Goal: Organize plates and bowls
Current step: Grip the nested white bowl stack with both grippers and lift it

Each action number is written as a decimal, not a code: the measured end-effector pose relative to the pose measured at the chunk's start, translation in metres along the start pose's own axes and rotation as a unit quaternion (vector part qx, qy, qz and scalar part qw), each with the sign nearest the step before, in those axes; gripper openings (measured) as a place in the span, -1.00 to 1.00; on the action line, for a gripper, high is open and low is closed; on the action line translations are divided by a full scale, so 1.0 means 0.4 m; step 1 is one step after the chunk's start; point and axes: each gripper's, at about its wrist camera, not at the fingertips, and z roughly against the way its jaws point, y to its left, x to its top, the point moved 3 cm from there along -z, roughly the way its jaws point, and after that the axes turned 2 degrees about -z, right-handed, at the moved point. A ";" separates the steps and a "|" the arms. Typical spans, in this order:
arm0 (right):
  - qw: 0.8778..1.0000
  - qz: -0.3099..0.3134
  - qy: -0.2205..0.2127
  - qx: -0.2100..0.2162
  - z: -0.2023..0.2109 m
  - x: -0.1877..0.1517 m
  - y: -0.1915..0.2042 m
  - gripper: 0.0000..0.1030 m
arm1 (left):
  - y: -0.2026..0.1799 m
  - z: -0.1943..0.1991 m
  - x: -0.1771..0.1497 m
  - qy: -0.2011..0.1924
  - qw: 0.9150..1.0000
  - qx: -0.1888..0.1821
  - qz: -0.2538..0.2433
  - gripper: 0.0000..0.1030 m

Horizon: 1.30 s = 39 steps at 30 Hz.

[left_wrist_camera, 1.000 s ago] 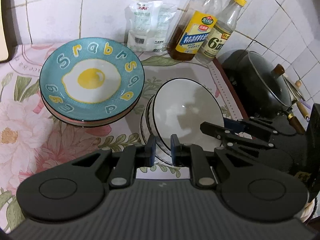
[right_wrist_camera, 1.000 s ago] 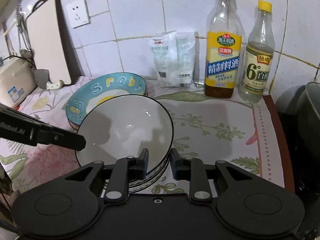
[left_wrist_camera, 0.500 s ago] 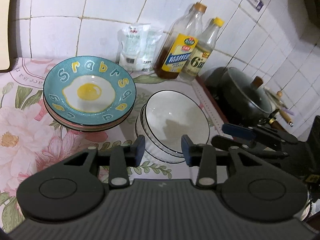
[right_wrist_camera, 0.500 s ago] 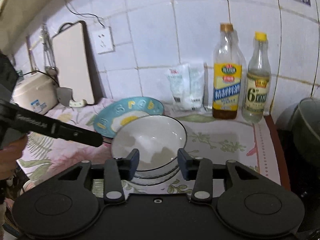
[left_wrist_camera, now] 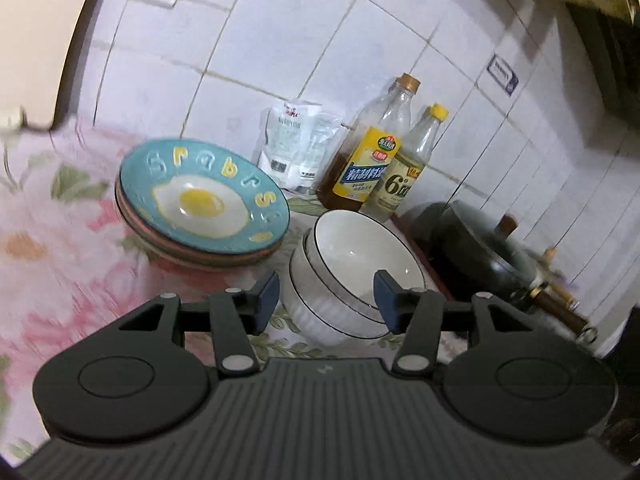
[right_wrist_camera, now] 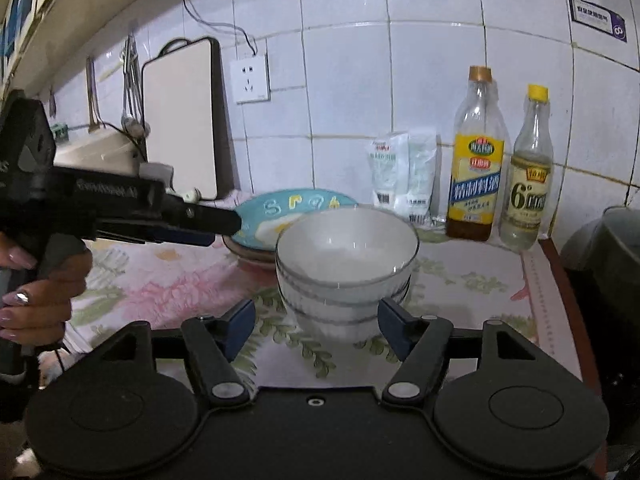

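plates (left_wrist_camera: 202,204) stacked at nine o'clock on the floral cloth (left_wrist_camera: 60,248), teal egg-print one on top, pink-rimmed ones beneath. bowls (left_wrist_camera: 352,276) nested at centre, just beside the plates toward three o'clock, white with dark rims, upright. seasoning packets (left_wrist_camera: 296,148), oil bottle (left_wrist_camera: 372,160) and vinegar bottle (left_wrist_camera: 408,168) lined along the tiled wall at twelve to one o'clock; dark lidded pot (left_wrist_camera: 476,240) at three o'clock. left gripper (left_wrist_camera: 326,300) hanging above the near side of the bowls, jaws spread wide, gripping nothing. right gripper (right_wrist_camera: 316,324) likewise wide and bare, bowls (right_wrist_camera: 346,264) straight ahead at twelve o'clock, plates (right_wrist_camera: 280,216) behind them toward eleven. looks like both stacks are built and the step in hand is clearing away. best done by backing straight off, keeping pads clear of the top rim, avoiding any sideways sweep toward the bottles or the pot handle (left_wrist_camera: 560,312), and leaving the stacks well in from the counter edge.
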 end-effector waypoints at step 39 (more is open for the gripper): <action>0.997 -0.078 0.028 0.009 -0.271 -0.044 -0.077 1.00 | 0.100 -0.302 -0.035 0.091 0.982 -0.056 0.154 0.40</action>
